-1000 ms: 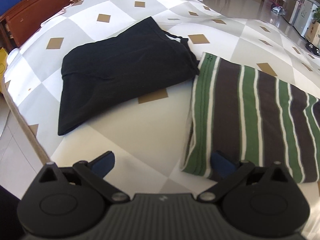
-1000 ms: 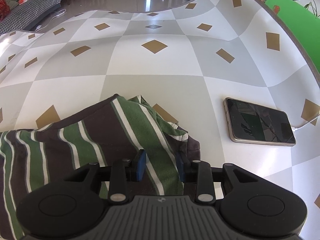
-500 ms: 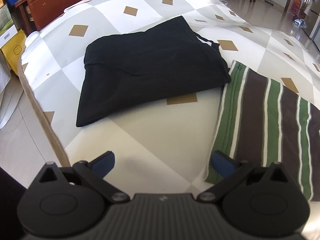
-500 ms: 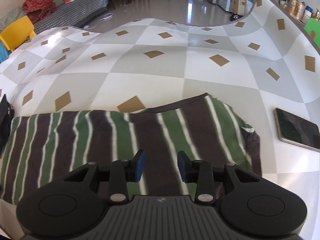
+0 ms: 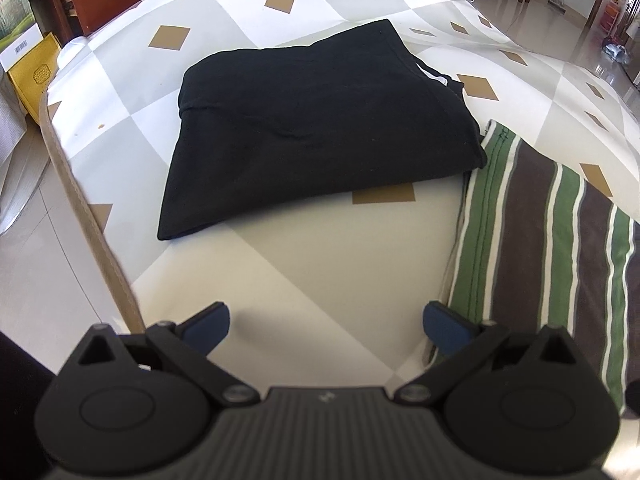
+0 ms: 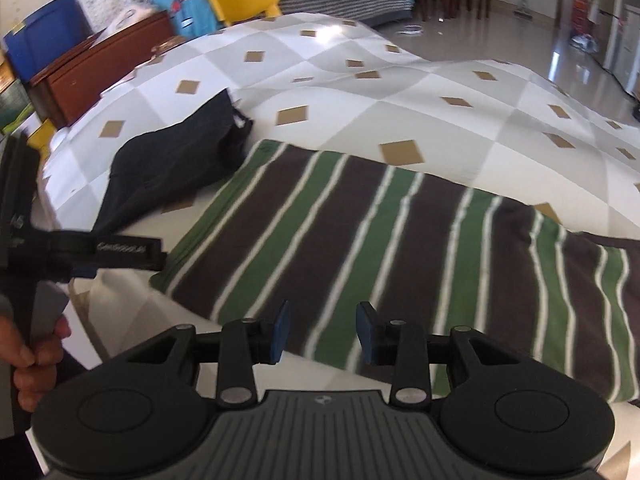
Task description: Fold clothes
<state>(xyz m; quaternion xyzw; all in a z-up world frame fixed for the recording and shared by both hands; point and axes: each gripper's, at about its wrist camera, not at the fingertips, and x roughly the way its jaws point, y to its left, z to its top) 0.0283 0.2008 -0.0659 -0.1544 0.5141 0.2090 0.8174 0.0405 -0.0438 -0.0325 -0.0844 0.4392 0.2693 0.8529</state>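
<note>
While your left gripper [image 5: 326, 322] hovers over the diamond-patterned counter cloth [image 5: 340, 256], its jaws gape wide, empty, beside the green-and-brown striped folded garment [image 5: 560, 240] and the black folded garment [image 5: 312, 120]. Your right gripper [image 6: 322, 330] has jaws partly apart, empty, above the striped garment's near edge.

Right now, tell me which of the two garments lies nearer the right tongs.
The striped garment, green, brown and white. Its near edge sits just ahead of the right tongs; the black garment lies farther back, to the left.
</note>
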